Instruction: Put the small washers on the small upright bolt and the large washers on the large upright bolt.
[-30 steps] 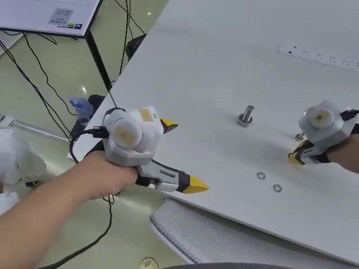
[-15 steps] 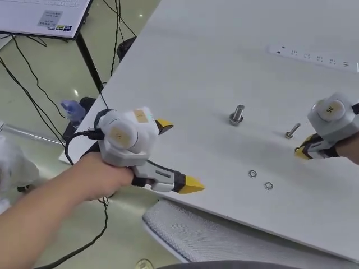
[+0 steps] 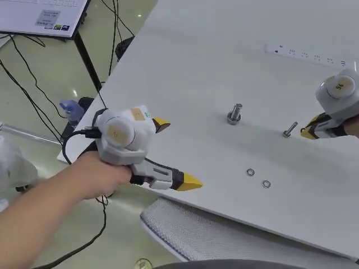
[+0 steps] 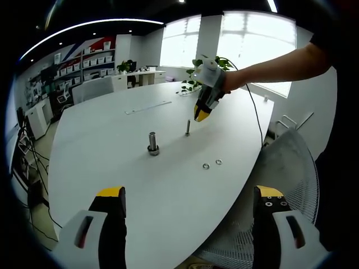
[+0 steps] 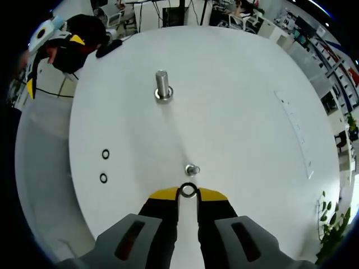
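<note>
Washer (image 5: 188, 185): seemingly small, pinched by right gripper (image 5: 188, 196), lower centre.
Left gripper (image 4: 189, 193): spread, empty.
Risk: misaligned over small bolt (image 5: 192, 169), it drops.

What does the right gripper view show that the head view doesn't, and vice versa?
Right gripper view: the right tongs are shut on a washer, held just short of the small bolt. From the head camera that washer is too small to make out.
Head view: a monitor corner and a blue bottle on the floor beside the table.
Both: the large bolt standing upright, the small bolt, two loose washers side by side on the white table, and the left tongs, open.
</note>
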